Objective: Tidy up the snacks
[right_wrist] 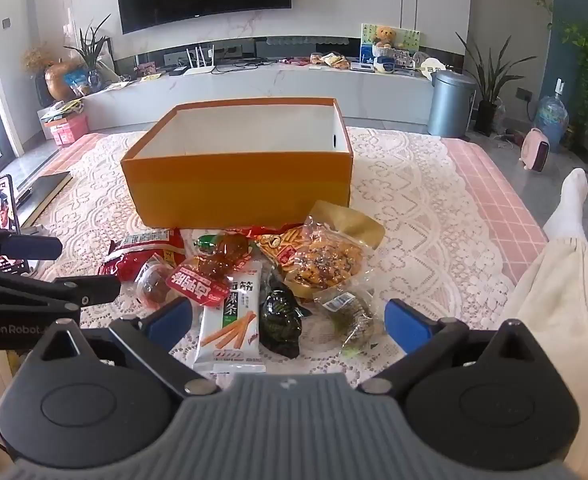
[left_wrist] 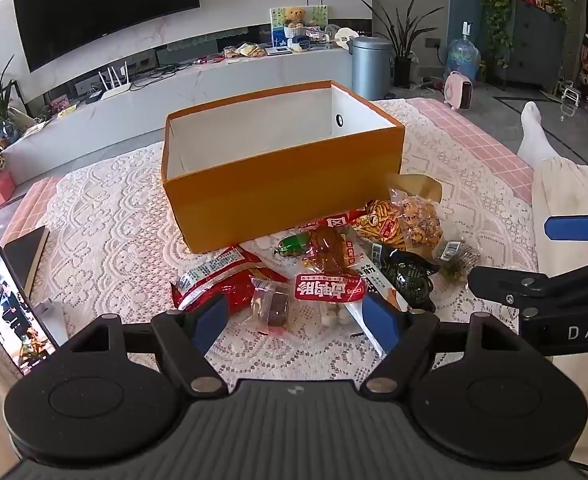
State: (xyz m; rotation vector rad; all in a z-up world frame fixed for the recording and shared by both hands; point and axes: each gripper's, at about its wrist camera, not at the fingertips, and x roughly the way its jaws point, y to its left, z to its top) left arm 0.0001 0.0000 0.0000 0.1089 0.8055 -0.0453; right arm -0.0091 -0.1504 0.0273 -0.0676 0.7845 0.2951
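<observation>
My left tool [left_wrist: 295, 322] stands wide open with nothing between its blue pads [left_wrist: 210, 322]; it hovers low over the near edge of the snack pile. My right tool [right_wrist: 290, 326] is likewise spread wide and holds nothing, its pads [right_wrist: 407, 326] either side of the nearest packets.

Directly ahead of the left tool I note a red foil bag [left_wrist: 214, 282], a small clear pack with a brown block [left_wrist: 272, 306], and a red-labelled pack of glossy brown meat [left_wrist: 329, 272]. Ahead of the right tool lie a white spicy-strip packet [right_wrist: 232, 328], a dark green vacuum pack [right_wrist: 280, 322] touching its right side, and a clear pack of greenish contents [right_wrist: 353, 316] just beside that. Further back sit a clear bag of fried orange snacks [right_wrist: 325, 258] and a small green sweet [right_wrist: 206, 244].

All the snacks rest in 1 loose heap on the lace cloth [right_wrist: 413, 208] covering the desk, just in front of the orange box [right_wrist: 238, 184]. The box stands upright, lid off, with a white interior; I see no item in it.

At the left edge of the desk a phone [left_wrist: 8, 312] is propped upright with its screen lit, near a dark book [left_wrist: 26, 252]. The operator's white-socked leg [left_wrist: 541, 148] lies along the right side.
</observation>
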